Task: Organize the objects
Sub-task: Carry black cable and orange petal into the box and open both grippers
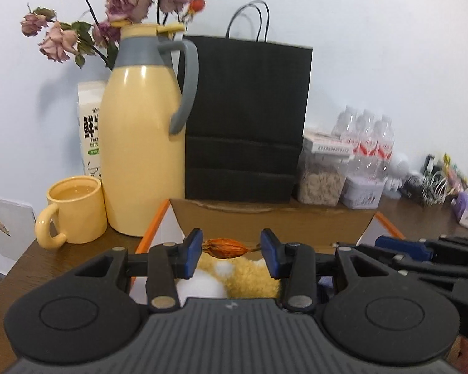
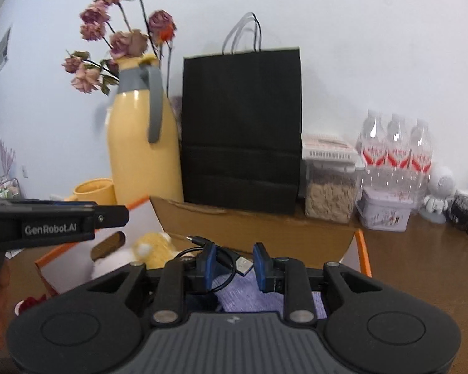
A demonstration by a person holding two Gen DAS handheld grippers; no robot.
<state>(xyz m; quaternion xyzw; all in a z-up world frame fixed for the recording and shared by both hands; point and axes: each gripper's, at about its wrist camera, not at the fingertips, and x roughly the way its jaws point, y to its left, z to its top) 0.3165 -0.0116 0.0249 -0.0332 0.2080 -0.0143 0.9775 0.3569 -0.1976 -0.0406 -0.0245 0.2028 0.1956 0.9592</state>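
So the dried pod (image 1: 224, 247) lies crosswise between the left claw (image 1: 231, 251) fingers, jaws wide, above the cardboard box (image 1: 265, 222). Right claw (image 2: 234, 263), half-open, hovers over the USB cable (image 2: 231, 260).

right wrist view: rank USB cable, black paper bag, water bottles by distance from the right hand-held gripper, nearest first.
1. USB cable: between the fingers of the right hand-held gripper, inside the open box.
2. Black paper bag: straight ahead, standing behind the box's far flap.
3. Water bottles: far right, against the wall, behind the small tin.
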